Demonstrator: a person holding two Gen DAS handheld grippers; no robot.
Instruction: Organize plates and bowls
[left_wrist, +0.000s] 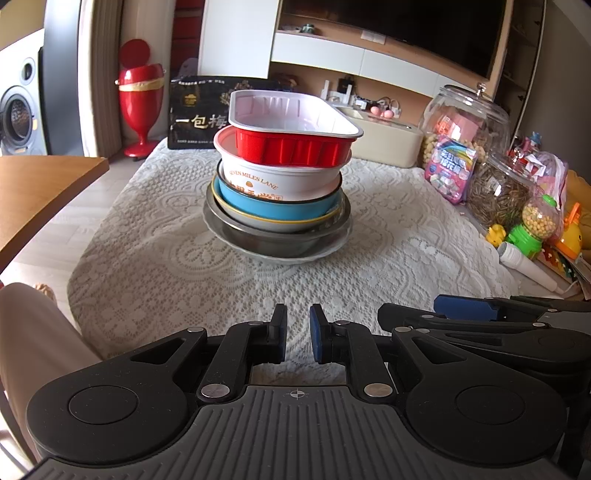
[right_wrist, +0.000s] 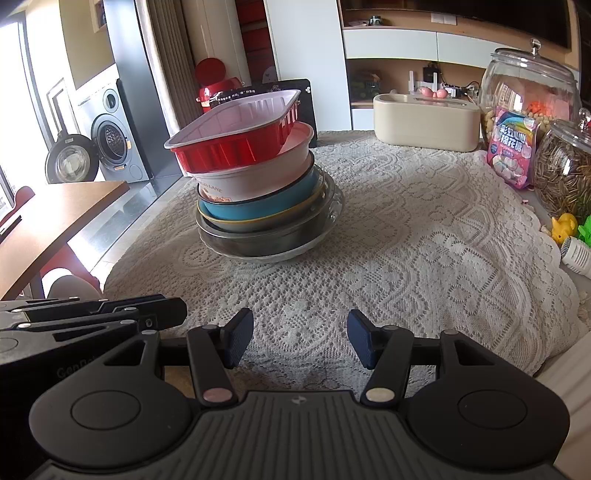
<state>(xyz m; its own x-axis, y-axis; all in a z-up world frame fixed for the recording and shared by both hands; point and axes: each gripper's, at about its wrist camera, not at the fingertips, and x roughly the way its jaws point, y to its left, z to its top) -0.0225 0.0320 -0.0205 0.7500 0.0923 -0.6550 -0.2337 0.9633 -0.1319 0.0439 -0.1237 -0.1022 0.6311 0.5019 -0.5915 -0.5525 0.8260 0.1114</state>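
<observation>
The left tool (left_wrist: 297, 334) is sitting clenched on nothing. The right tool (right_wrist: 300, 338) is hovering released, short of the stacked bowls (right_wrist: 255, 184) on the surface (right_wrist: 406, 240).

My left gripper (left_wrist: 297, 338) has its fingers (left_wrist: 279, 334) drawn nearly together, nothing between them. My right gripper (right_wrist: 300, 339) sits just beside it, fingers (right_wrist: 238, 341) spread about halfway, empty. Both point forward and tilt downward.
</observation>
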